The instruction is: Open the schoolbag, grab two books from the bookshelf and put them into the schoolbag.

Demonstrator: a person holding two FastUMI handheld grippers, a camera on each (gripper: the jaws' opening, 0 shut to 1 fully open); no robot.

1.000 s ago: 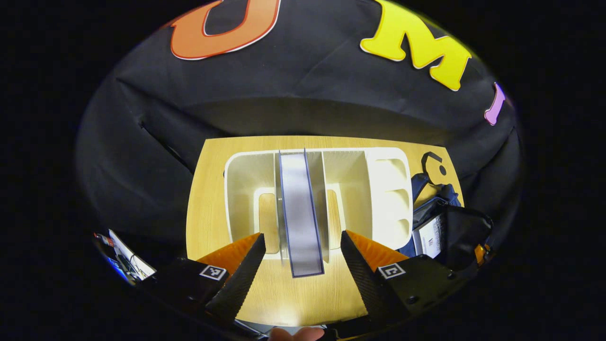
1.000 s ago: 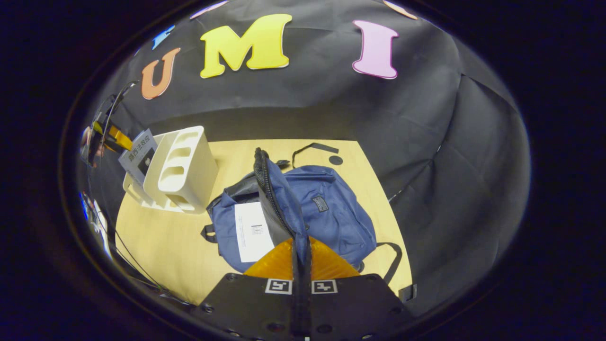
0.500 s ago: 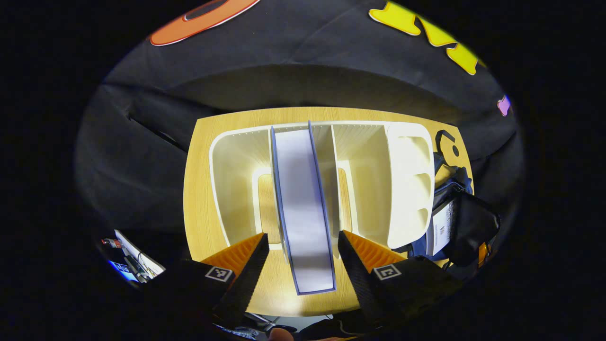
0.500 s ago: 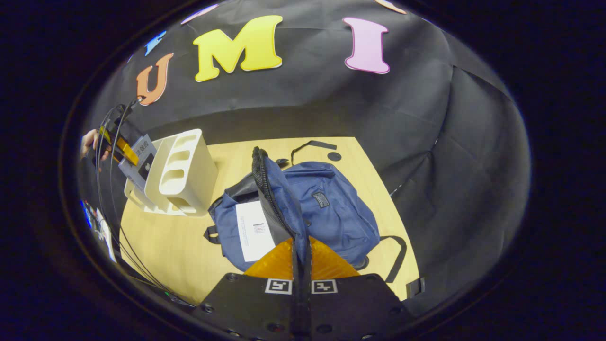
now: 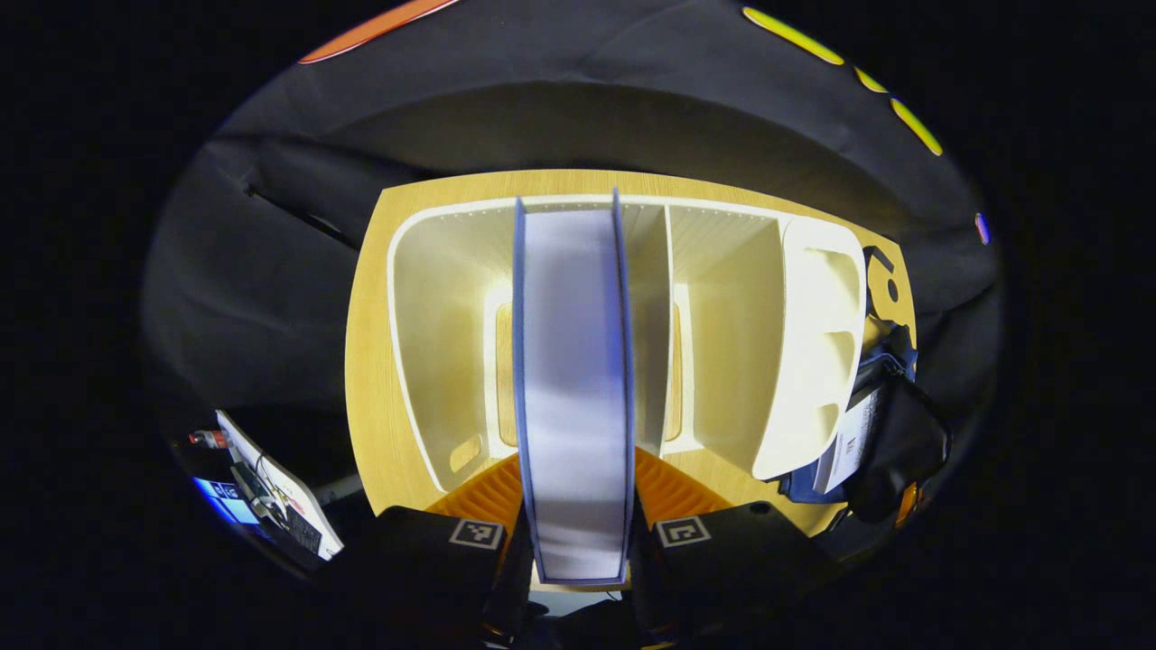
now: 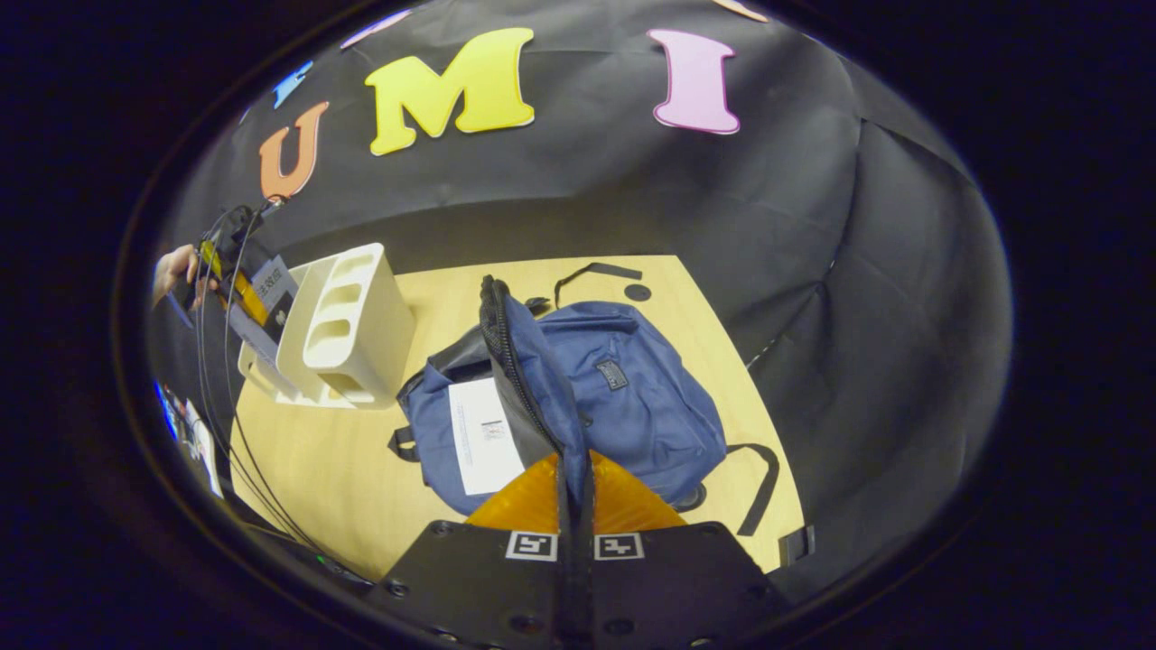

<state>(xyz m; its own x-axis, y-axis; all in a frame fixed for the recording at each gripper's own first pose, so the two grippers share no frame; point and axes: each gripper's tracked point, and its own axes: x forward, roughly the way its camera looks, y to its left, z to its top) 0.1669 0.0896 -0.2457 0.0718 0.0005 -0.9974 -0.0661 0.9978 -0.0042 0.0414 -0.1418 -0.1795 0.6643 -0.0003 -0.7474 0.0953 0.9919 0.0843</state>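
Observation:
A blue-covered book (image 5: 573,379) stands upright in the middle slot of the white bookshelf (image 5: 722,343). My left gripper (image 5: 578,515) is shut on its near end, an orange finger on each cover. In the right gripper view that same gripper (image 6: 226,271) shows far left beside the bookshelf (image 6: 348,325), held by a hand (image 6: 172,271). The blue schoolbag (image 6: 632,397) lies open on the table. My right gripper (image 6: 575,487) is shut on its zipped flap (image 6: 533,379) and holds it upright. A white book (image 6: 483,433) lies inside the bag.
The wooden table (image 6: 316,469) carries the shelf and the bag side by side. Black straps (image 6: 759,487) trail off the bag's right side, and another strap (image 6: 596,271) lies behind it. Cables (image 6: 217,406) hang at the left edge. A screen (image 5: 271,496) sits below the table's left corner.
My left gripper moved forward over the book and closed from open onto it. The right gripper kept holding the bag's flap up, almost still.

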